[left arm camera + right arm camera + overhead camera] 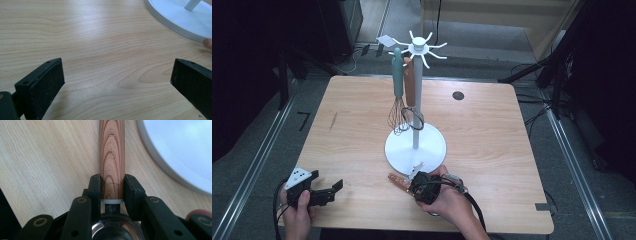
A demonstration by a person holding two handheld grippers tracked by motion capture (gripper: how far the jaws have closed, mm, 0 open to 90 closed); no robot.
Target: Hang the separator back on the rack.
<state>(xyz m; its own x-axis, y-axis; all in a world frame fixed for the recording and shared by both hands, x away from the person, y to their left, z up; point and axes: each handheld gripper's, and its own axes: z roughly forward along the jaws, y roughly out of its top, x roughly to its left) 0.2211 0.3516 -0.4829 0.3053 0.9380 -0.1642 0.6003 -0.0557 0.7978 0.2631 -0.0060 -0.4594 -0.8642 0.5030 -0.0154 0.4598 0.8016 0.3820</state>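
1. The right tool point(112, 188) is clamped on the wood-grain handle point(112, 157) of a kitchen utensil point(401, 180), both jaws pressed flat against the handle's sides close to where it meets a white collar and a steel neck.
2. The utensil lies on the bench point(492, 130) near its front edge, just beside the round white base of the hanging stand point(415, 147), handle pointing toward the bench's left edge.
3. Handling, as a judgement: the handle looks stiff and smooth, possibly slick, so a firm squeeze across its round sides suits it. The steel head sits behind the jaws, so the weight is close to the grip and should tip little.
4. The stand already carries a teal-handled whisk point(398, 95) and a second wooden-handled utensil point(410, 82); lifting must clear them.
5. The left tool point(117, 80) hangs over the front left corner of the bench with its jaws wide apart, holding nothing.
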